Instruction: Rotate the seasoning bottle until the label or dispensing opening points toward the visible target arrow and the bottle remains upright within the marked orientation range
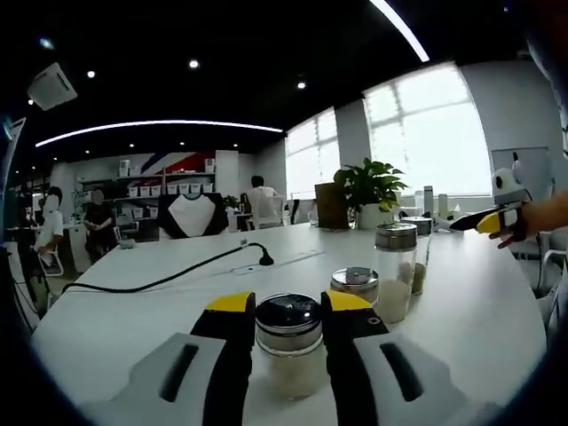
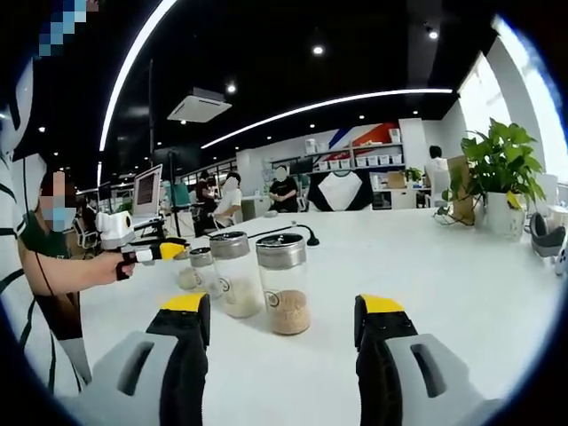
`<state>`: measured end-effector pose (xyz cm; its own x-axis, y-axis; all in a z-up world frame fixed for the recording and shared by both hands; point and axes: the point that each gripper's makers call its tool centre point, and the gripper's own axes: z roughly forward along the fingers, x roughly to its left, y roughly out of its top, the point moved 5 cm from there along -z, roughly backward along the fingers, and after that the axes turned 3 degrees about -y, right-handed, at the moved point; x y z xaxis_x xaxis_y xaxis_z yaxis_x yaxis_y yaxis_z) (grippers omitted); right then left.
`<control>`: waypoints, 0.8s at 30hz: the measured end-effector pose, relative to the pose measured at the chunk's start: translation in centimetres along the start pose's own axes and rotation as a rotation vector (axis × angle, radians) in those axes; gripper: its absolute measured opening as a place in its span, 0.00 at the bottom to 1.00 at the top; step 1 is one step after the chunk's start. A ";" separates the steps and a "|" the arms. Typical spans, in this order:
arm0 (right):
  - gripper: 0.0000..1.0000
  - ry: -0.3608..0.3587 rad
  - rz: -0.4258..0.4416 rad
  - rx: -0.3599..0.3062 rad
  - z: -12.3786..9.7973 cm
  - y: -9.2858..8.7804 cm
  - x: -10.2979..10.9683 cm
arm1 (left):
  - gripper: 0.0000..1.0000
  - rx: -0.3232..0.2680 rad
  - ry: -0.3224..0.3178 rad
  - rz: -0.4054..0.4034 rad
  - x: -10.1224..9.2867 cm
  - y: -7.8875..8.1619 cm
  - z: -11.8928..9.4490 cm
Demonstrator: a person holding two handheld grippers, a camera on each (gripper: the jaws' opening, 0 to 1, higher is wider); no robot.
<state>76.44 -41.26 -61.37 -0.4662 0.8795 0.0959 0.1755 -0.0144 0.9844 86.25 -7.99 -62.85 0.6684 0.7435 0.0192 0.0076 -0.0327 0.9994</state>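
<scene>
On the white desk (image 1: 133, 311), at its near edge in the left gripper view, the left claw (image 1: 288, 315) is closed around a short seasoning bottle (image 1: 288, 342), its two yellow-tipped jaws pressing the glass from either side just under the shiny metal lid. The bottle stands upright and holds a pale powder in its lower part. Just beyond it to the right sits a second short jar (image 1: 355, 282), and further right a taller jar (image 1: 394, 282) with a perforated cap and whitish grains, with another jar (image 1: 419, 262) close behind it. A black cable (image 1: 169, 277) runs across the desk on the left, and a potted plant (image 1: 371, 191) stands at the far side. At the far right edge the right claw (image 1: 469, 222) comes in, held in a person's hand (image 1: 519, 222).

In the right gripper view, the left claw (image 2: 169, 251) shows at the left beside the jars. The right claw (image 2: 284, 311) is spread wide and holds nothing; between its jaws, further off, stands a tall jar of brownish grains (image 2: 283, 284), with another tall jar (image 2: 235, 275) just left of it.
</scene>
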 end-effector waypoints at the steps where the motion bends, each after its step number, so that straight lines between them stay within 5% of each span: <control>1: 0.66 0.002 -0.001 0.000 0.0 0.0 0.0 | 0.31 0.003 -0.016 -0.003 0.1 0.0 0.0; 24: 0.66 0.015 -0.034 -0.008 0.2 0.5 0.4 | 0.31 0.060 -0.342 -0.016 1.1 0.0 0.5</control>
<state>76.49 -40.87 -60.86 -0.4843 0.8725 0.0650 0.1527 0.0112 0.9882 87.38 -7.52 -62.80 0.8783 0.4778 -0.0167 0.0568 -0.0697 0.9959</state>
